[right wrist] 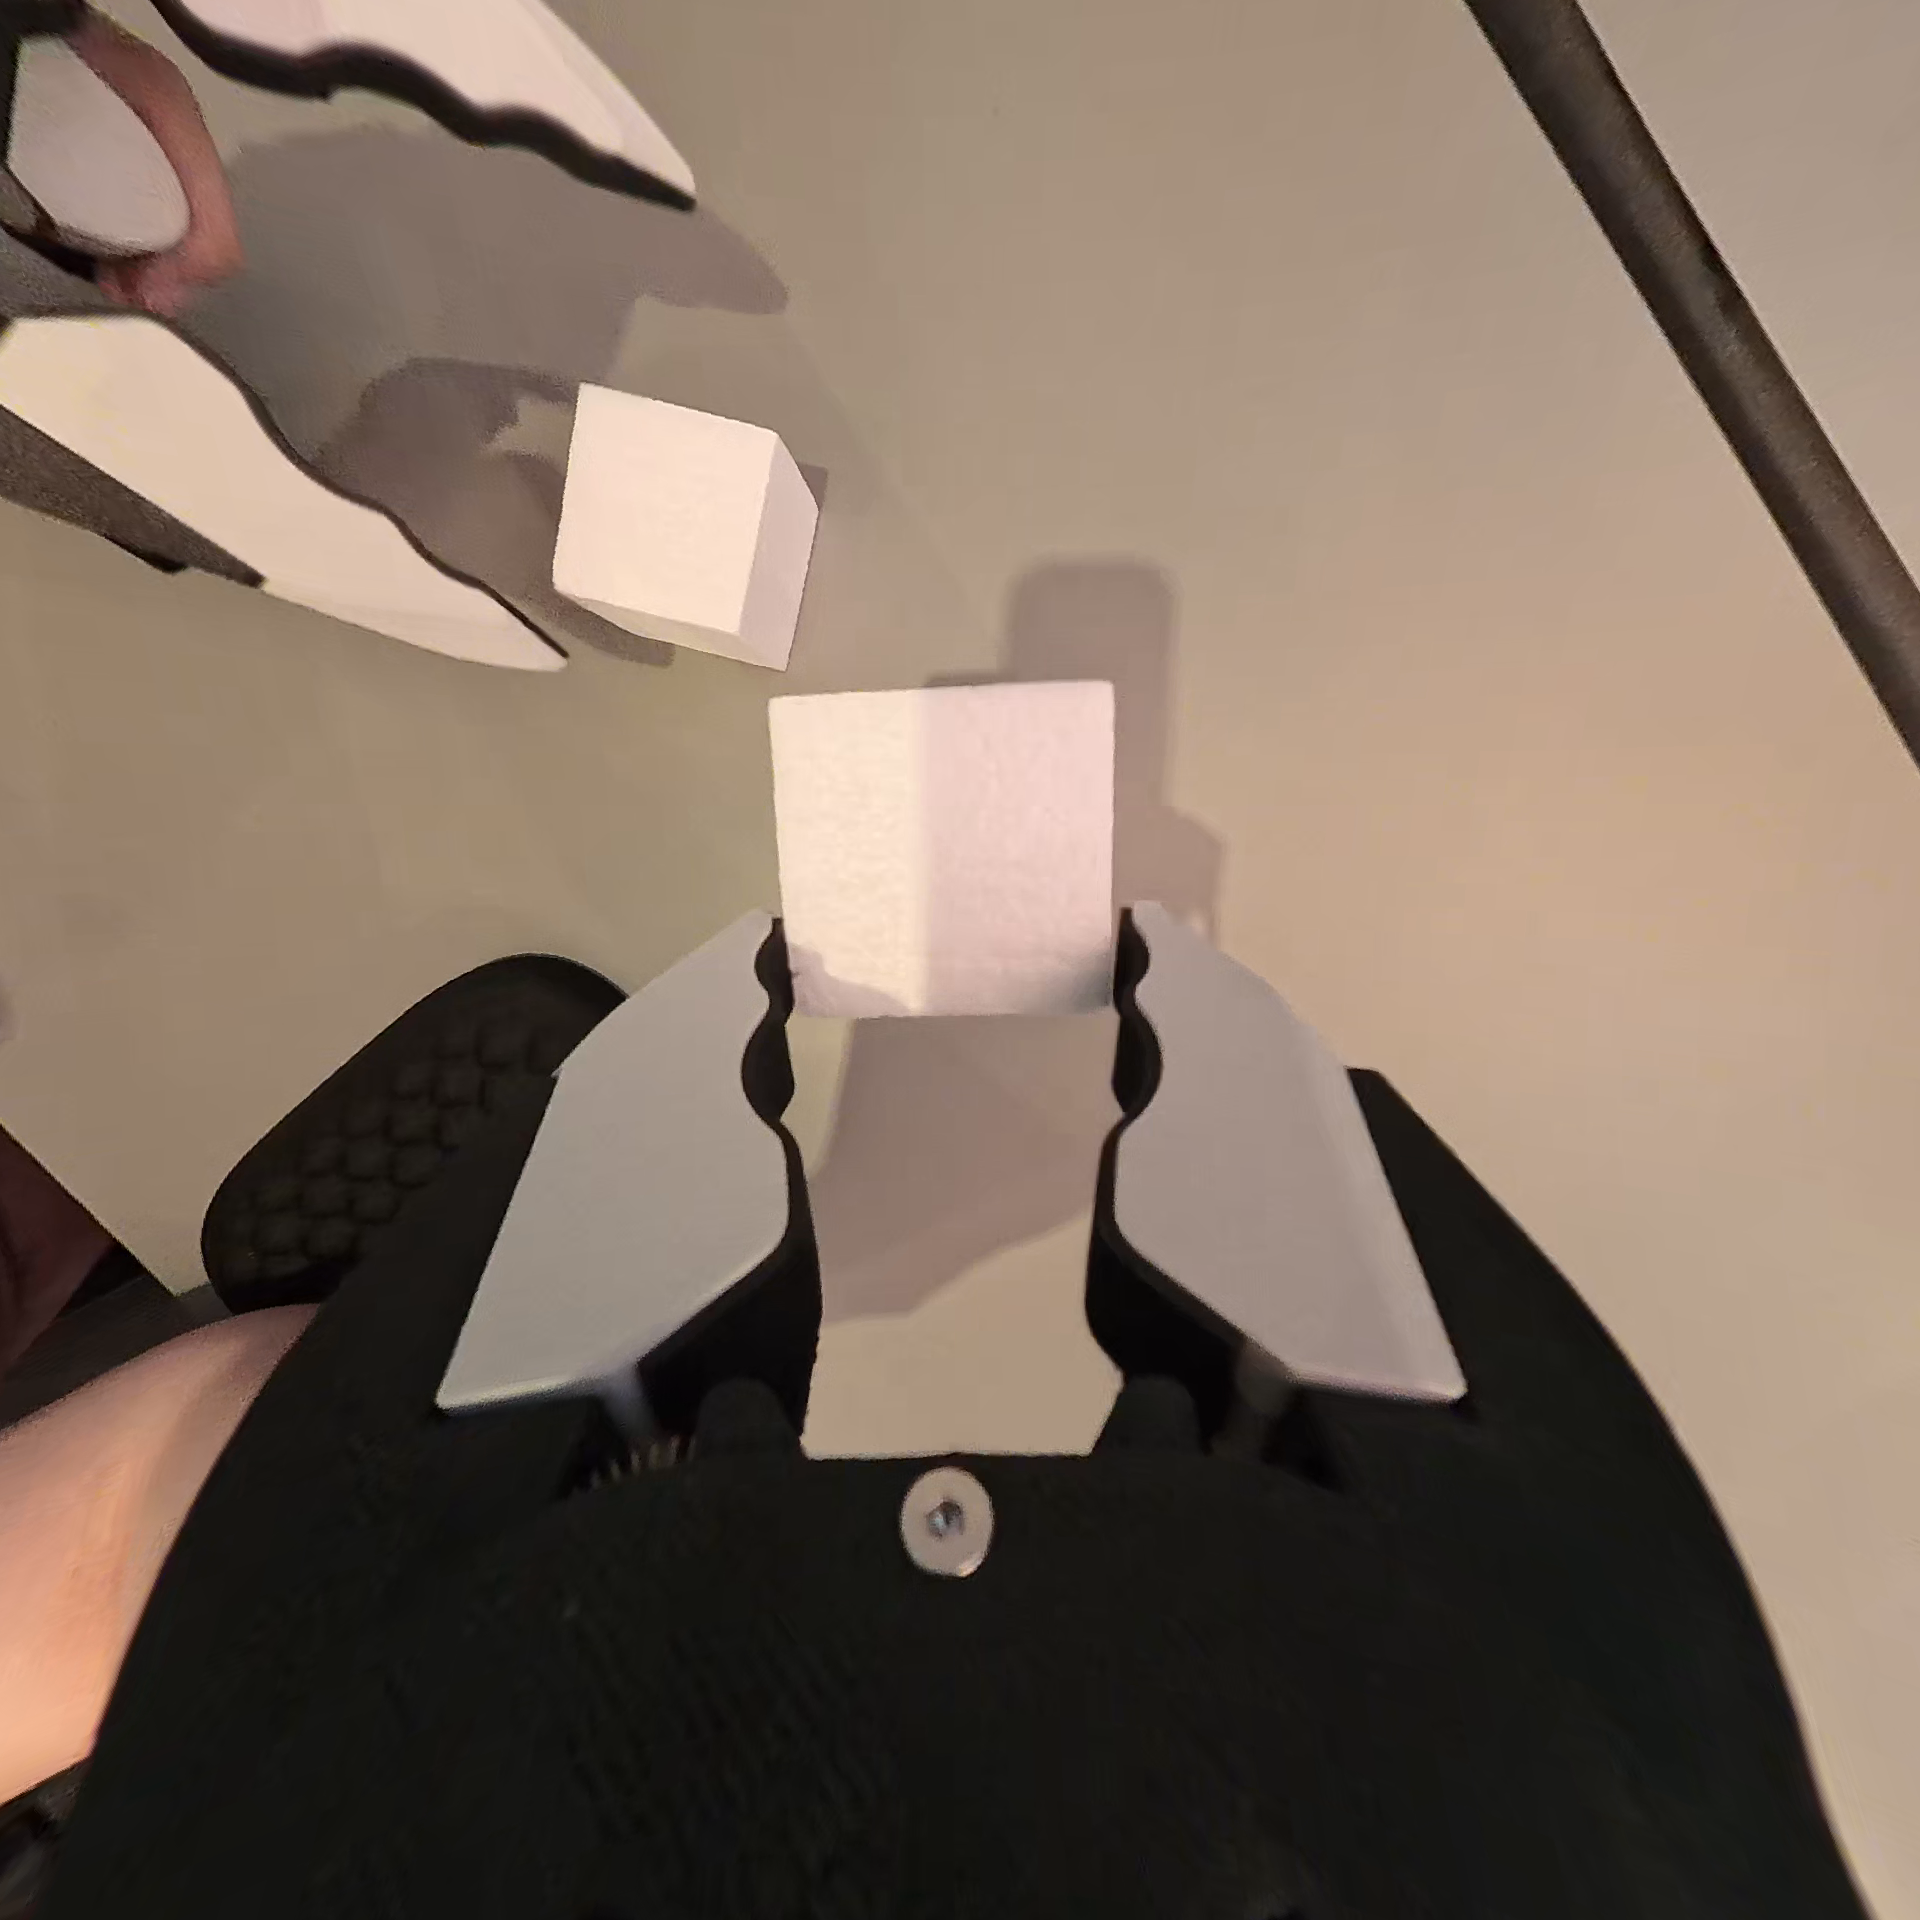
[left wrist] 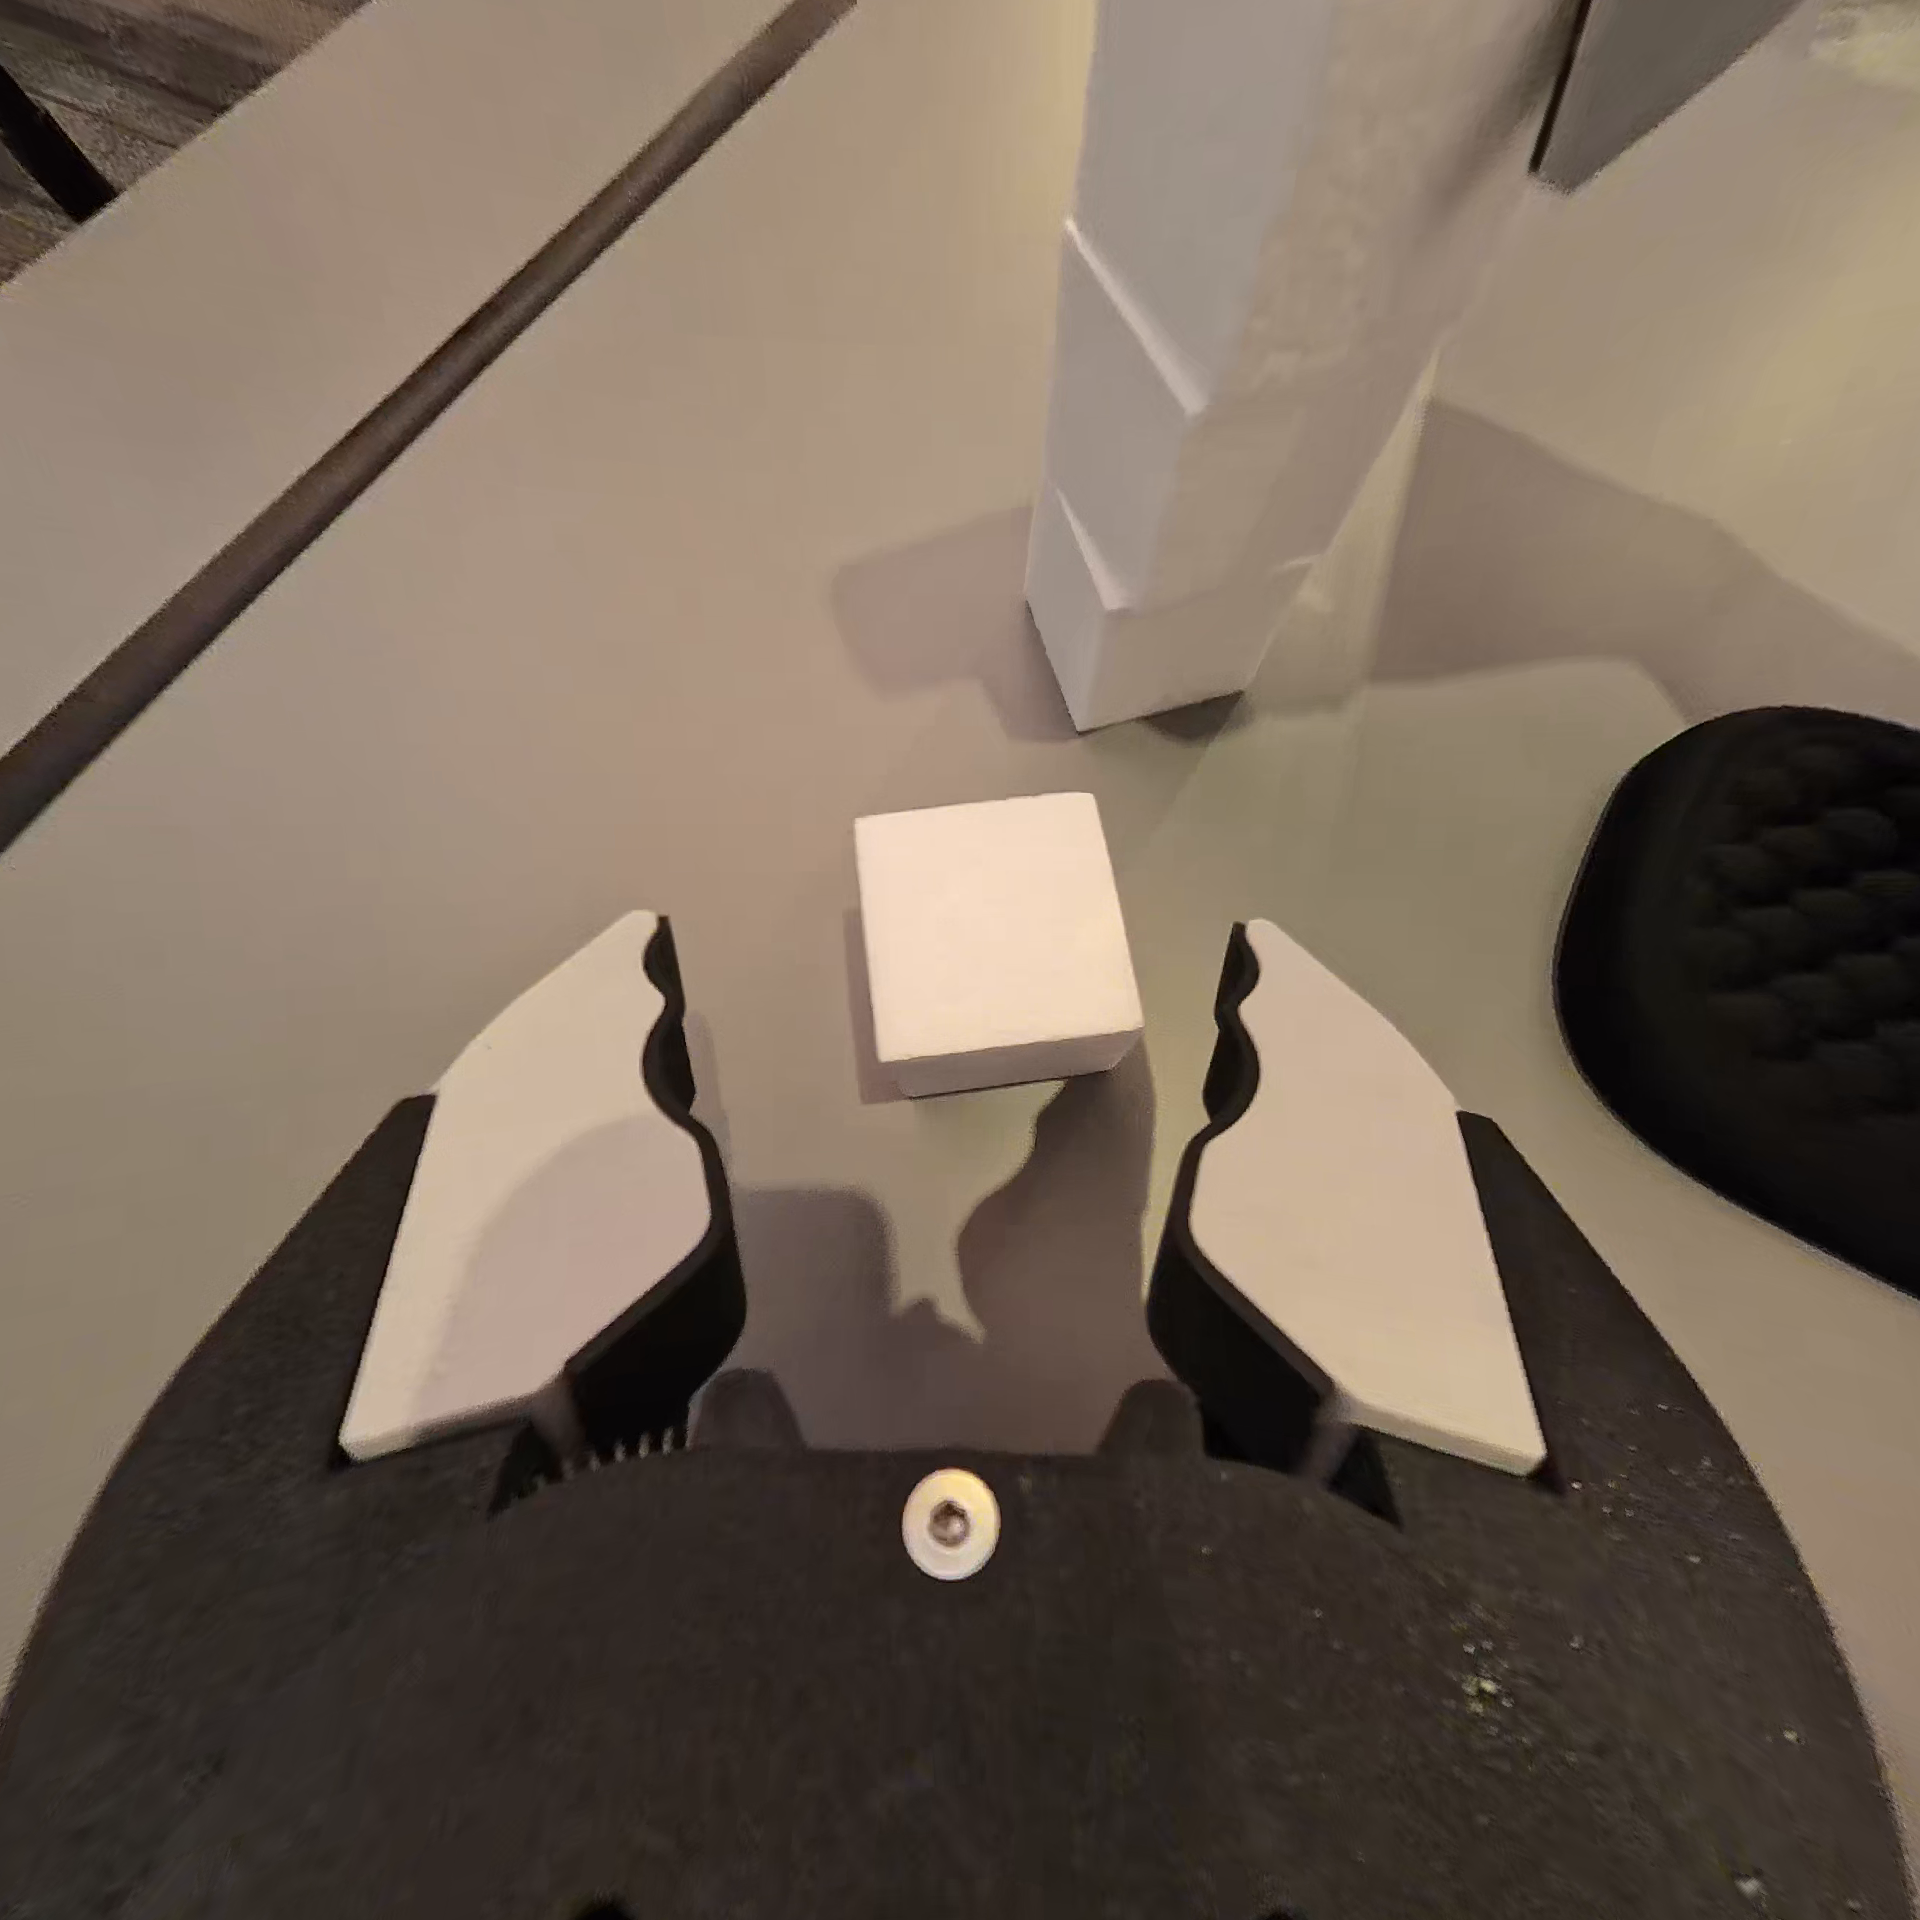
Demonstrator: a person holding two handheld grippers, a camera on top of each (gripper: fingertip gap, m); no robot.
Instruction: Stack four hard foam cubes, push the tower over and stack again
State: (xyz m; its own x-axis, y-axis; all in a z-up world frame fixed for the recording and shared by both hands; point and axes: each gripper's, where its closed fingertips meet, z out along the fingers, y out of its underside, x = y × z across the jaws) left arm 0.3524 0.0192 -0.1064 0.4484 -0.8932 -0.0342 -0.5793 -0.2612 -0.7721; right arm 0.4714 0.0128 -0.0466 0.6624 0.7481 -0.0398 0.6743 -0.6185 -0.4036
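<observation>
A tower of white foam cubes stands on the beige table, three slightly offset levels in view and its top cut off by the frame. My right gripper grips the tower's top cube between its fingertips. One grey finger of it shows in the left wrist view. A loose white cube lies in front of the tower. My left gripper is open and hovers above it, fingers to either side. In the right wrist view the loose cube lies by the left gripper.
A black honeycomb-textured pad lies on the table right of the cubes, also in the right wrist view. A dark seam runs across the table behind the tower. A person's hand holds the right gripper.
</observation>
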